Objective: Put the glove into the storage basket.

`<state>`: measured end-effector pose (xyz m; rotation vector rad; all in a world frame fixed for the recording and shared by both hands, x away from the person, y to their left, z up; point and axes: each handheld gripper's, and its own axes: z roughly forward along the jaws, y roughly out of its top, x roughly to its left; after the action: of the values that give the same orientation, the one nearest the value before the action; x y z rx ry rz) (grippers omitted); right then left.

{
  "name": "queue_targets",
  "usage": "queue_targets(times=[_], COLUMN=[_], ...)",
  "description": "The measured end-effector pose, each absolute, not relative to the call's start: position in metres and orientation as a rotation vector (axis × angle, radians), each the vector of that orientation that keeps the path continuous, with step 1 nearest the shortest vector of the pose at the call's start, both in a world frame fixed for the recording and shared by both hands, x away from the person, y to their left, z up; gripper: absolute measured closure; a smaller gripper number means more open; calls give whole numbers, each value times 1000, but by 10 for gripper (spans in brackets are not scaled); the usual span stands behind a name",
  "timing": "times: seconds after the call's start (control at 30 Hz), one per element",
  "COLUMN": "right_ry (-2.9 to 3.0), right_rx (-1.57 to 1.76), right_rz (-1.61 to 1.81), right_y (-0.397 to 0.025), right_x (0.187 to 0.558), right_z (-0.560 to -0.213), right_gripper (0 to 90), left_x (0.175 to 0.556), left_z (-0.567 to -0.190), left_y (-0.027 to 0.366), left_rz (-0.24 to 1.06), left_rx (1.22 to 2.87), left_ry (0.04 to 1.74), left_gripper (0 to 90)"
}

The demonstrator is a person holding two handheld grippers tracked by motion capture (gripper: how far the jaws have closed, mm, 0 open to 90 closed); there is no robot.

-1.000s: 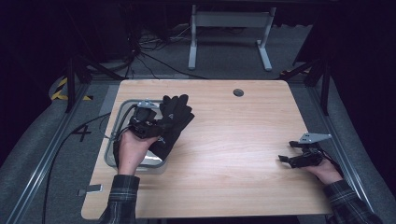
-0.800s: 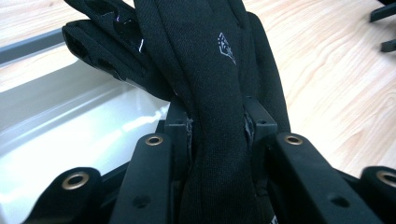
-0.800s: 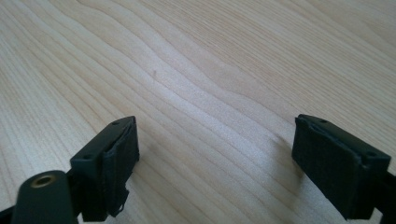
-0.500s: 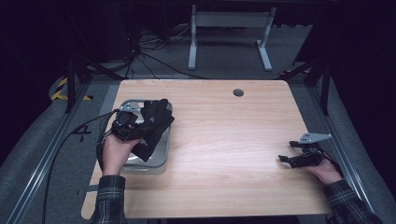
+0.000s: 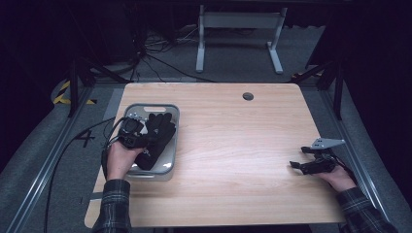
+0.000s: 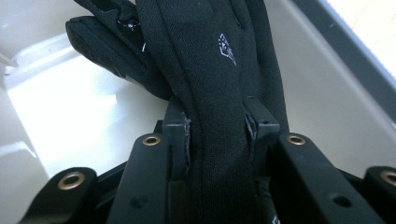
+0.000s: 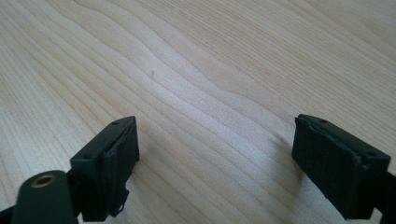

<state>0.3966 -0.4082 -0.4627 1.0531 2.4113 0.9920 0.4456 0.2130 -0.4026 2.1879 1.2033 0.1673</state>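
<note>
**Glove carried back over the tray**

My left gripper point(image 5: 138, 133) has swung the black glove point(image 5: 156, 141) over the grey tray point(image 5: 171, 110), fingers point(image 6: 180, 135) clamped on its cloth; a drop seems close. The right gripper point(image 5: 311, 166) idles wide open on the bench point(image 5: 233, 136), well apart, nothing obstructing

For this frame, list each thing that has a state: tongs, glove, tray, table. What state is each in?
Left tongs: shut on the black fabric glove, over the tray.
Right tongs: open, holding nothing, low over bare wood.
Black fabric glove: pinched between the left jaws, draped across the tray.
Grey plastic tray: upright on the table's left side, glove inside.
Light wooden table: flat, round hole near its far edge.
</note>
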Motion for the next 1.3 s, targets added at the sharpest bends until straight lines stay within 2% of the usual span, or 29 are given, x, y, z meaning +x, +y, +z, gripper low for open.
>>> queue_targets(times=[0.13,0.33,0.47,0.57,0.77,1.0,1.3], right_ry=[2412,2411,2413,2411,2412,2414,2417], right_rx=[1053,1053,1051,1053,1053,1050,1042], right_rz=[992,992,991,992,992,992,992], right_y=[-408,-408,-408,-408,-408,-408,-408], right_x=[397,397,397,397,397,397,397], right_z=[-463,-463,-463,-463,-463,-463,-463], right_gripper=[155,154,155,154,154,153,153], left_x=[448,449,446,442,436,428,415], left_z=[-408,-407,-401,-395,-385,-369,-366], left_y=[213,220,223,222,209,177,132], left_rz=[141,200,247,265,264,267,243], left_rx=[2193,2135,2083,2057,2051,2054,2065], left_ry=[1230,1312,1321,1310,1250,1143,1021], left_gripper=[653,382,278,232,200,198,198])
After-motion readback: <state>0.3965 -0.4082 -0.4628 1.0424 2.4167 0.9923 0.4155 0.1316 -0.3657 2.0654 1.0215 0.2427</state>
